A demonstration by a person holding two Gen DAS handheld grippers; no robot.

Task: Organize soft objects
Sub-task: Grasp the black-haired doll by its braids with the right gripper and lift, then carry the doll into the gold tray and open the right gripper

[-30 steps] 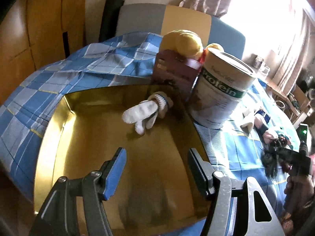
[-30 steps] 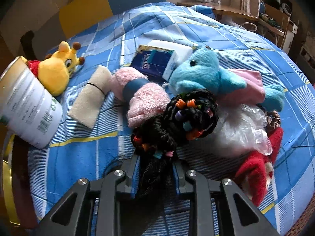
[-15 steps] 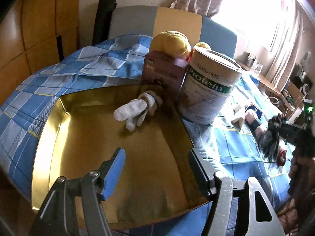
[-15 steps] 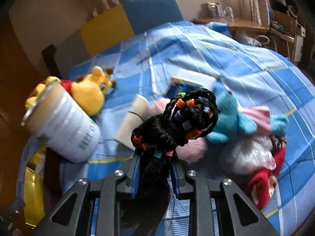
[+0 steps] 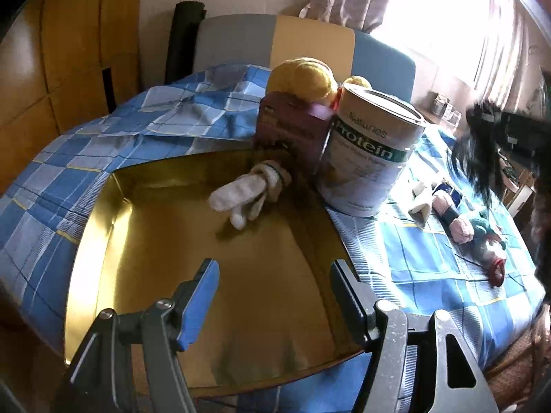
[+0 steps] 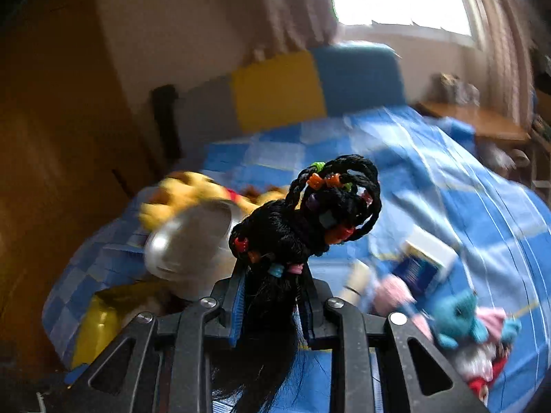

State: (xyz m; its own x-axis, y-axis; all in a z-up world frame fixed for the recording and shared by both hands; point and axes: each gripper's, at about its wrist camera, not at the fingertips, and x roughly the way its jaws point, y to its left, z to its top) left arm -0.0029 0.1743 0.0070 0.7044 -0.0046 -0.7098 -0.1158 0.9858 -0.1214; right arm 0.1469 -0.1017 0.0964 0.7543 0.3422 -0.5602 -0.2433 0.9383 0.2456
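My right gripper point(image 6: 272, 304) is shut on a black braided hairpiece with coloured beads point(image 6: 310, 216), held up in the air above the blue checked cloth. The same hairpiece point(image 5: 478, 148) hangs at the right edge of the left wrist view. My left gripper point(image 5: 275, 292) hovers open over a gold tray point(image 5: 103, 241), nothing between its blue pads. A white glove point(image 5: 241, 196) lies in the tray's far part. A pink roll point(image 5: 454, 223), a blue plush point(image 6: 458, 316) and a red item point(image 5: 496, 268) lie on the cloth to the right.
A protein tin point(image 5: 368, 158) and a maroon box point(image 5: 289, 130) stand at the tray's far right corner, with a yellow plush point(image 5: 303, 79) behind them. A chair back point(image 5: 275, 44) stands behind the table. A small blue packet point(image 6: 420, 265) lies on the cloth.
My right gripper has risen with the hairpiece off the pile of soft things and swung left toward the tin. The left gripper has stayed over the tray.
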